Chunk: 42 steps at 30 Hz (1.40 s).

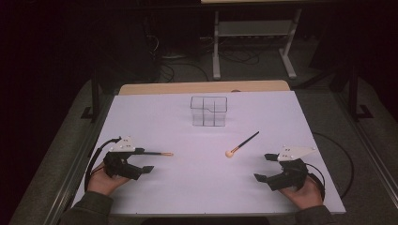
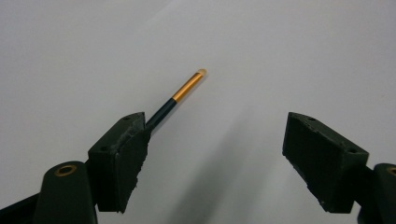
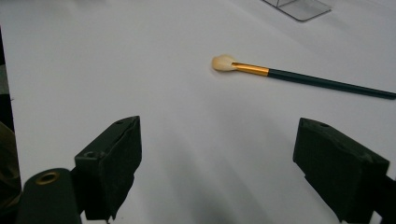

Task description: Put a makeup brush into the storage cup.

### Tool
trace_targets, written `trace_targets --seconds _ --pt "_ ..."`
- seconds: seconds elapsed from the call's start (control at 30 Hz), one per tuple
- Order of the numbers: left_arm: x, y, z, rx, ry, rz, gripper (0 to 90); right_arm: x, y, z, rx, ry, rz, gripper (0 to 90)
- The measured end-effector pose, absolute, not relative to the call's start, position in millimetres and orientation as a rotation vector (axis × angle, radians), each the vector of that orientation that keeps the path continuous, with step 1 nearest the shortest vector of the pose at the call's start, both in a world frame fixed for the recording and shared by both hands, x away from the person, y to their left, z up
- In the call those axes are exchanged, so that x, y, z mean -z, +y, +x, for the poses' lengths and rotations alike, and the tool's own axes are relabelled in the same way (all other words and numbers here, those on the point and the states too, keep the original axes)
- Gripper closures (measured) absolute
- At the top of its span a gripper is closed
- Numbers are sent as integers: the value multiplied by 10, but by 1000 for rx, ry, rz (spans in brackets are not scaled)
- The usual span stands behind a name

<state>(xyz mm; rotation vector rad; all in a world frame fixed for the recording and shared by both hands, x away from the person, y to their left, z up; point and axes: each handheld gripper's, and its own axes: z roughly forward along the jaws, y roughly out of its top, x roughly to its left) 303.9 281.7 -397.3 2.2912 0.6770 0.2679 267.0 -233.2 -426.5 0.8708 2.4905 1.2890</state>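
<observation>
- The left tool [image 1: 144,159], held in a person's hand at the near left of the white bench [image 1: 155,112], rested low with its jaws spread wide and nothing between them.
- A thin brush [image 1: 158,153] with a dark handle and gold band lay flat just beyond that tool; in the left gripper view the brush [image 2: 180,95] ran out from behind the left-hand jaw, its pale tip pointing away, outside the gap.
- The right tool [image 1: 265,167], at the near right, was likewise gaping and empty-handed.
- A second brush [image 1: 242,144], with a rounded cream head, lay ahead of the right tool and toward the left tool's side, clear of both; in the right gripper view this brush [image 3: 299,77] sat well beyond the jaws, head toward the left.
- A clear divided box [image 1: 209,111] stood upright far beyond both tools, roughly midway between them, at the back of the bench.
</observation>
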Motion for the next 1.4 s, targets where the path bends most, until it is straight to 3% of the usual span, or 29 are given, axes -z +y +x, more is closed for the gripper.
trace_targets --seconds 0.93,1.4 --pt "3824 2607 3684 -166 587 2489 320 4258 -2378 2680 -1293 2499 858 145" --pt "4019 2524 3809 -103 549 2579 495 4255 -2382 2686 -1291 2503 852 145"
